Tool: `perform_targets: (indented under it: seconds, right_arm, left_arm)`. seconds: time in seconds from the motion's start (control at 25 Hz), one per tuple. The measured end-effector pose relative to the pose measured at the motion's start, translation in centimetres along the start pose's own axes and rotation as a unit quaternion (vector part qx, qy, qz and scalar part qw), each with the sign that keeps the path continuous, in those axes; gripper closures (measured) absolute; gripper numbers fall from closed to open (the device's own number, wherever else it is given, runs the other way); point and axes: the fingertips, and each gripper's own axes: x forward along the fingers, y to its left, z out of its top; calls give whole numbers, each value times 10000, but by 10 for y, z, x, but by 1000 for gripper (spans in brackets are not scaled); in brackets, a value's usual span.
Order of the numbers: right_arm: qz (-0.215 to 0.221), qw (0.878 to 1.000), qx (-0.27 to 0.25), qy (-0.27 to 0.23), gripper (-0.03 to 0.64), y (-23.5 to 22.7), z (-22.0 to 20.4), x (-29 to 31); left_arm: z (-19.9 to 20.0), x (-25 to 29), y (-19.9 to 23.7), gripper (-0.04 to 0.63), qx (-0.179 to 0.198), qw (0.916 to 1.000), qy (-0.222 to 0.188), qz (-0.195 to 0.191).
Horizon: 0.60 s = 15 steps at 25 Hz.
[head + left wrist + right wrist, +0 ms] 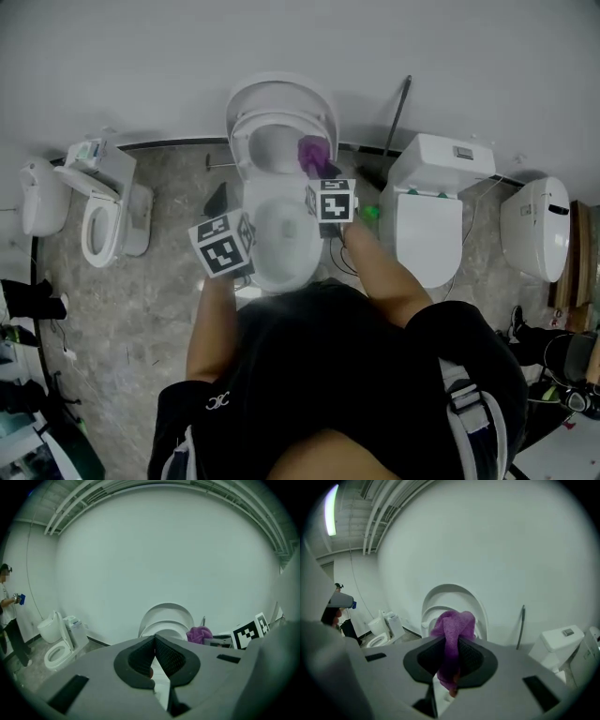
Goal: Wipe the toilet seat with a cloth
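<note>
The middle toilet (pixel 281 122) stands against the wall with its lid and seat raised; its bowl (pixel 281 239) lies below them. A purple cloth (pixel 452 625) sticks up from my right gripper (pixel 452 644), which is shut on it. In the head view the cloth (pixel 314 155) hangs at the right side of the raised seat, just past the right gripper's marker cube (pixel 333 200). My left gripper (pixel 154 644) is shut with nothing in it. Its marker cube (pixel 222 246) hovers over the bowl's left edge. The left gripper view also shows the cloth (pixel 199 633) beside the raised seat (pixel 166 620).
A smaller open toilet (pixel 103 220) and a wall fixture (pixel 42 197) are at the left. A closed toilet (pixel 427 225) and another white fixture (pixel 539 225) are at the right. A dark stick (pixel 398 117) leans on the wall. A person (pixel 7 606) stands far left.
</note>
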Motion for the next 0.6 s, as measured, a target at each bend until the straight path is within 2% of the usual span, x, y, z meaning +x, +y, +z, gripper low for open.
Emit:
perform_targets:
  seconds: [0.28,0.44,0.6]
  right_arm:
    - [-531,9960,629,354,558,-26,-10,69]
    - [-953,9886,1100,391,558,-36,-8,98]
    - [-1317,9812,1313,513,558,-42,-10,122]
  left_arm:
    - [3,36,28,588,124,9997,211,-51]
    - [11,54,45,588,343,9991,183,-185]
    - [18,66,62,588,467,9983,197,-287]
